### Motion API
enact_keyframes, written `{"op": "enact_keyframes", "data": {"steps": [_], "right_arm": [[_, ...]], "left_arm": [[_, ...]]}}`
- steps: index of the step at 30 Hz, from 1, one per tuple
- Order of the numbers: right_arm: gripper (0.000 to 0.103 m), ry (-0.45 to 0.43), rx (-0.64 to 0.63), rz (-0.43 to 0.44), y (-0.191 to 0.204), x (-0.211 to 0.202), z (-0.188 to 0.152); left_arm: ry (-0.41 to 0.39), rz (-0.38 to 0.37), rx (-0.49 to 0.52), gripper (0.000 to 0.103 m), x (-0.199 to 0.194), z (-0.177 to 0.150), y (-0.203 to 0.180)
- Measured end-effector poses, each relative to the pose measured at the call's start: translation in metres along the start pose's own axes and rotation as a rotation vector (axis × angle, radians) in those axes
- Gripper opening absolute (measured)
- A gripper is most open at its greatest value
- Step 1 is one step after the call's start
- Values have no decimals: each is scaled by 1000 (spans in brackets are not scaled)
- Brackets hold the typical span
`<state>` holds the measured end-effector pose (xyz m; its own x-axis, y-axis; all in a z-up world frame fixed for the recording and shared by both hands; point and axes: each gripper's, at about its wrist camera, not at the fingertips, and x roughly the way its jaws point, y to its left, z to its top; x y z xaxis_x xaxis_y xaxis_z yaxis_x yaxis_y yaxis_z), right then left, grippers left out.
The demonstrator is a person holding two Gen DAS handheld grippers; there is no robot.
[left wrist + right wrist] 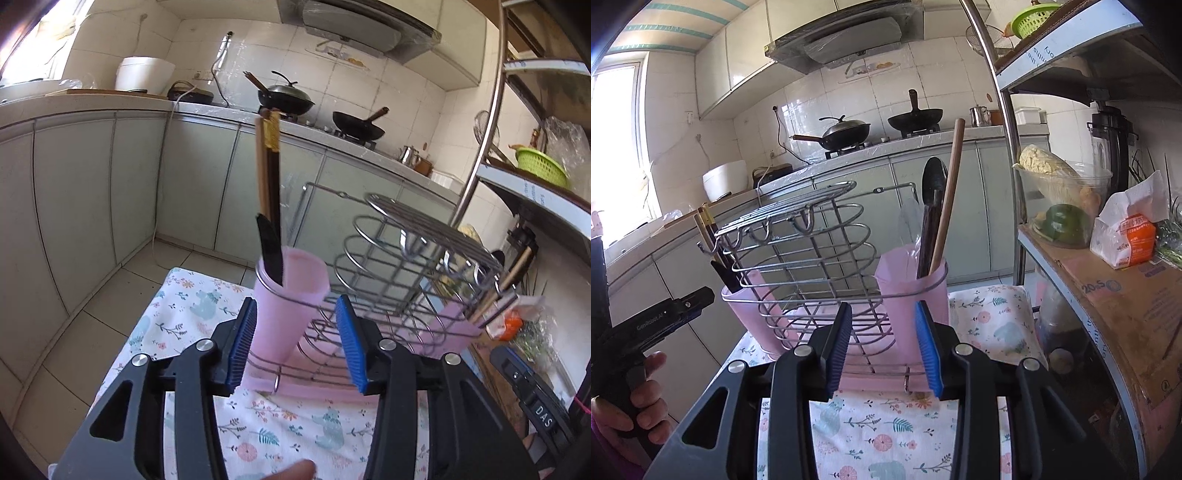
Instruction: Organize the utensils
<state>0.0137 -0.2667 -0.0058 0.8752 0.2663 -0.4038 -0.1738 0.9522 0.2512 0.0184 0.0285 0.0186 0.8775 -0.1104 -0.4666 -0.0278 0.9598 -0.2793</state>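
Two grippers, ours, hovered with jaws parted and empty: the left gripper (299, 343) just before the pink cup (291, 295) holding upright chopsticks (269, 177), the right gripper (886, 350) before the other pink cup (912, 295) with its upright spoon (932, 206).

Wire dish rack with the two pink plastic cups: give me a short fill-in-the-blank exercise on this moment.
1. The gold-tipped chopsticks stand in the ____ pink plastic cup.
2. The black spoon shares the other pink cup with a ____ stick.
3. Both cups hang on a ____ wire dish rack.
4. The left gripper and right gripper are both ____.

Missing words: left; wooden; metal; open
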Motion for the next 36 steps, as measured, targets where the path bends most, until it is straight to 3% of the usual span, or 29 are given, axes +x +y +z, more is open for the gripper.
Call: {"op": "enact_keyframes", "data": {"steps": [11,13,36], "right_arm": [[36,55,-37,-8,10,-12,-14],[49,49,-44,-11,12,-15,-16],[51,40,-112,-19,33,-32,-37]], "left_arm": [[39,-62,169,45,-21,-34,-47],[43,-67,183,45,-24,-38,-51],[84,-58,205,45,-36,-59,-60]]}}
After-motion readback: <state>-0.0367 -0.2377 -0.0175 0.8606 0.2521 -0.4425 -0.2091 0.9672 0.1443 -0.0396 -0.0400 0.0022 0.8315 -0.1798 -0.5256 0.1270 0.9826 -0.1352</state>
